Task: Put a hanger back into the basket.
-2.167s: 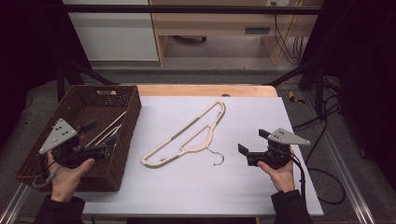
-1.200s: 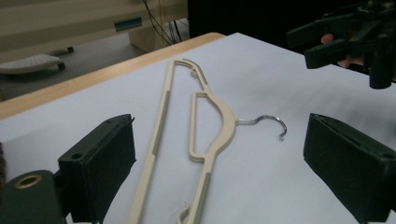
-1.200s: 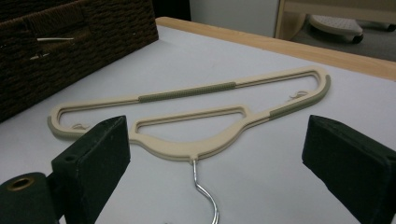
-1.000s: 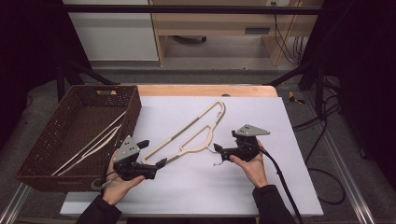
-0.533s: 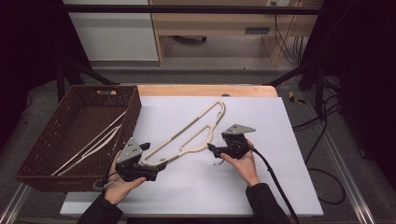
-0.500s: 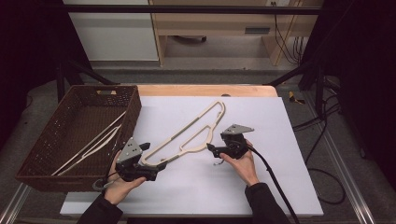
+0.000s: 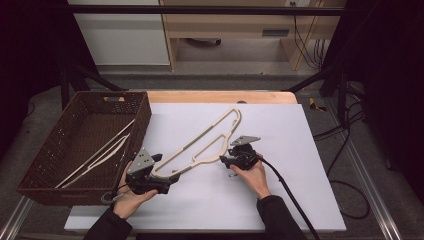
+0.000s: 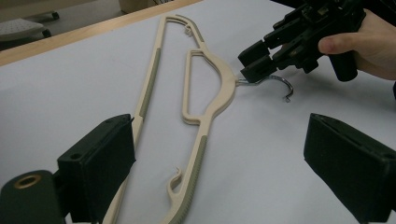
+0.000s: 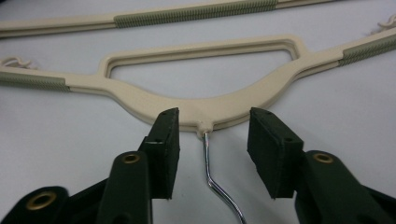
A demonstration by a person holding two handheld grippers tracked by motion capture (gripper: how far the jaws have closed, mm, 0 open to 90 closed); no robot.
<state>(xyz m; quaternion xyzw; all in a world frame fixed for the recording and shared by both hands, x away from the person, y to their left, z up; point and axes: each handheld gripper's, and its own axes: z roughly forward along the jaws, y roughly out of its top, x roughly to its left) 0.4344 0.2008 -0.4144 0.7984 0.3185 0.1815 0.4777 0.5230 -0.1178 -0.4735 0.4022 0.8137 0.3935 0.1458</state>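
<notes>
A cream plastic hanger (image 7: 200,145) with a metal hook (image 8: 275,84) lies diagonally on the white table (image 7: 300,150). My left gripper (image 7: 167,180) sits at the hanger's lower left end. Its jaws are wide open, and in the left gripper view (image 8: 219,154) the hanger's (image 8: 205,93) notched tip lies between them. My right gripper (image 7: 226,161) is at the hanger's middle. In the right gripper view (image 9: 212,149) its open jaws stand on either side of the hook's thin shaft (image 9: 209,163), just below the hanger's neck (image 9: 196,100), with a gap on both sides.
A dark wicker basket (image 7: 142,125) stands at the table's left with another cream hanger (image 7: 100,155) lying in it. A wooden strip (image 7: 215,96) runs along the table's far edge. Cables (image 7: 290,195) trail off to the right.
My left gripper came out of the basket and moved right to the hanger's lower end. My right gripper moved left to the hook. The hanger has stayed put.
</notes>
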